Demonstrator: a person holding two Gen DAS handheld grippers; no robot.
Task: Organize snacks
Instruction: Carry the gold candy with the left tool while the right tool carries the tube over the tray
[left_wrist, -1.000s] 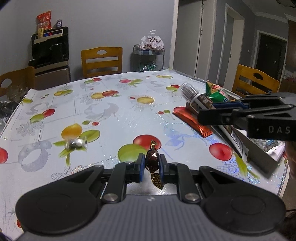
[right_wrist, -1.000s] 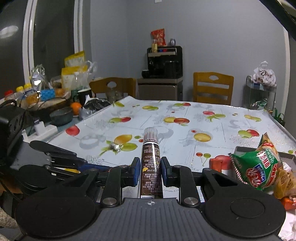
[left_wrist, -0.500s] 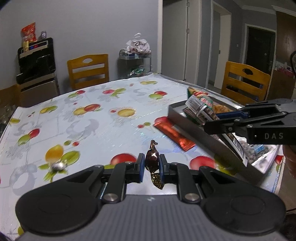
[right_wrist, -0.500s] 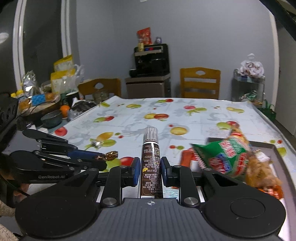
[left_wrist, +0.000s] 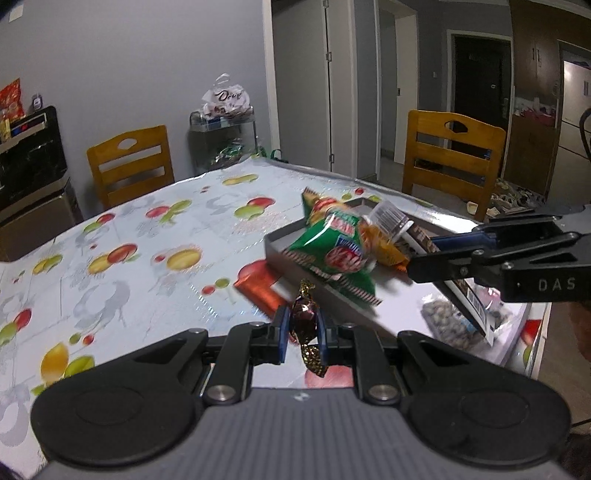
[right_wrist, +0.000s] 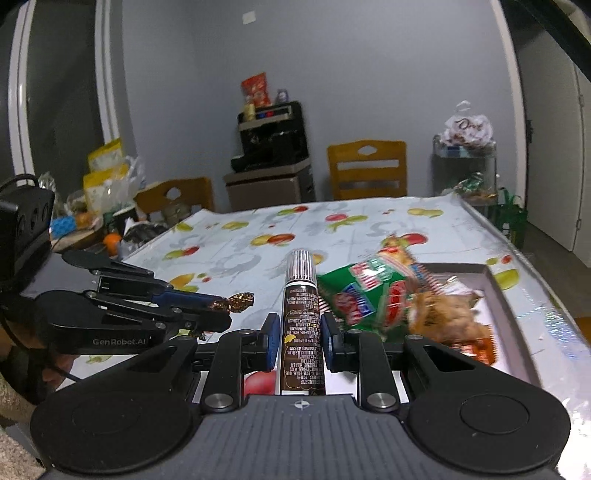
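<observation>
Home dining room: fruit-print tablecloth (left_wrist: 155, 258), wooden chairs (left_wrist: 129, 162)

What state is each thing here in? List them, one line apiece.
Left claw: shut on the wrapped candy.
Right claw: shut on the brown snack stick, which stands upright.
Grey tray: on the table, holding snacks.
Green snack bag: lying in the tray, overhanging its edge.
Red packet: flat on the table, outside the tray.

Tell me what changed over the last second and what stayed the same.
Both grippers swung toward the grey tray, which now fills more of each view. Unchanged: the left gripper stays shut on the wrapped candy, the right gripper on the brown snack stick. Nothing was released.
</observation>
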